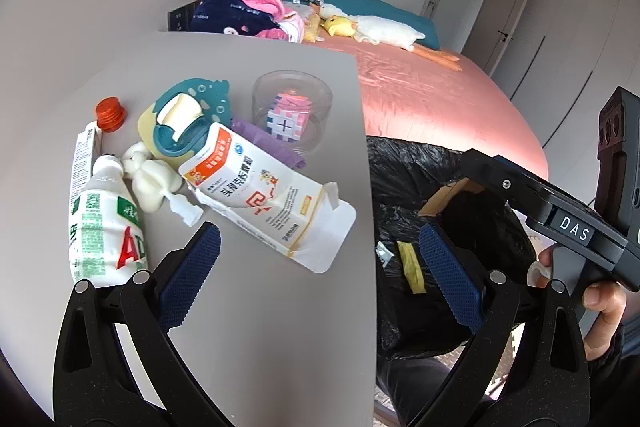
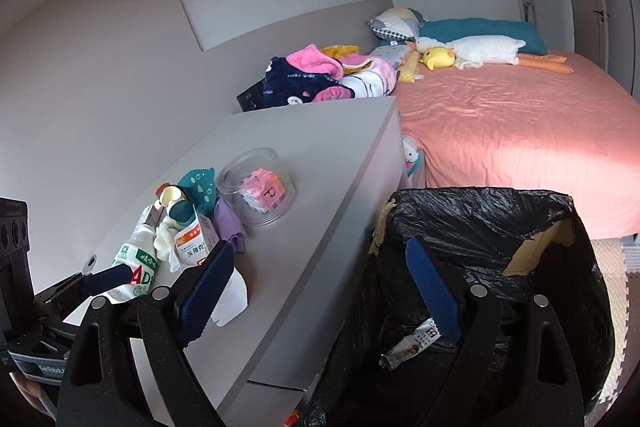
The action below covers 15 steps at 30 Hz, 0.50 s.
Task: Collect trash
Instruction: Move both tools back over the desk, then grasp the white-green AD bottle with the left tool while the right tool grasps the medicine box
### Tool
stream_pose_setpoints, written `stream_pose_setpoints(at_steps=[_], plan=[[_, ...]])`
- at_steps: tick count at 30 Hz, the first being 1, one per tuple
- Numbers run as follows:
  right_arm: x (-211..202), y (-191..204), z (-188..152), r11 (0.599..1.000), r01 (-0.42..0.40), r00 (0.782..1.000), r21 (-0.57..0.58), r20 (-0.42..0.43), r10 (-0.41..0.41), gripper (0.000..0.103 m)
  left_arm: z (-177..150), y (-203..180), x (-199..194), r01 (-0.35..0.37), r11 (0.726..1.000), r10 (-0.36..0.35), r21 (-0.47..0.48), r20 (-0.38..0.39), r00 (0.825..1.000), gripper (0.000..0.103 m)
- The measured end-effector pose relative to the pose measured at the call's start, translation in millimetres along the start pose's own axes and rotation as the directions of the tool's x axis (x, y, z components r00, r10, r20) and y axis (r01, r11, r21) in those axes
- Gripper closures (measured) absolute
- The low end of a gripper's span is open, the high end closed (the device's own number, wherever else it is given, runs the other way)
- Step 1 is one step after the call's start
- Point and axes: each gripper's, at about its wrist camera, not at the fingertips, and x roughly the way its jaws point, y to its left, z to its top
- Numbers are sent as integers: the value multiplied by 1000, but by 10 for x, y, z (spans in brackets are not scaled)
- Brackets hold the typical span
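On the grey table (image 1: 280,327) lie a white bottle (image 1: 104,227) with a green label and red letters, a flattened white and orange medicine box (image 1: 264,195), a crumpled white wrapper (image 1: 152,179) and a red cap (image 1: 110,113). My left gripper (image 1: 320,231) hovers open over the table's right edge, just short of the box, with nothing between its fingers. My right gripper (image 2: 320,245) is also open and empty, between the table and the black trash bag (image 2: 480,247). The bag holds a wrapper (image 2: 412,343) and a yellow scrap (image 1: 412,267).
A teal tape dispenser (image 1: 188,119), a purple cloth (image 1: 260,139) and a clear tub with a pink cube (image 1: 292,115) stand farther back on the table. Behind are a heap of clothes (image 2: 320,79), a pink bed (image 2: 520,131) and a plush goose (image 2: 480,51).
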Motion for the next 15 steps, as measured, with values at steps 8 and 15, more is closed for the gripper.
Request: stream_pose_setpoints(at_steps=[8, 15], plan=[[207, 263, -45, 996, -69, 997, -49, -42, 67, 15, -87, 345, -136, -64, 996, 65, -67, 9, 998, 7], [454, 523, -102, 986, -139, 987, -88, -96, 131, 15, -157, 679, -222, -113, 983, 115, -142, 7, 993, 7]])
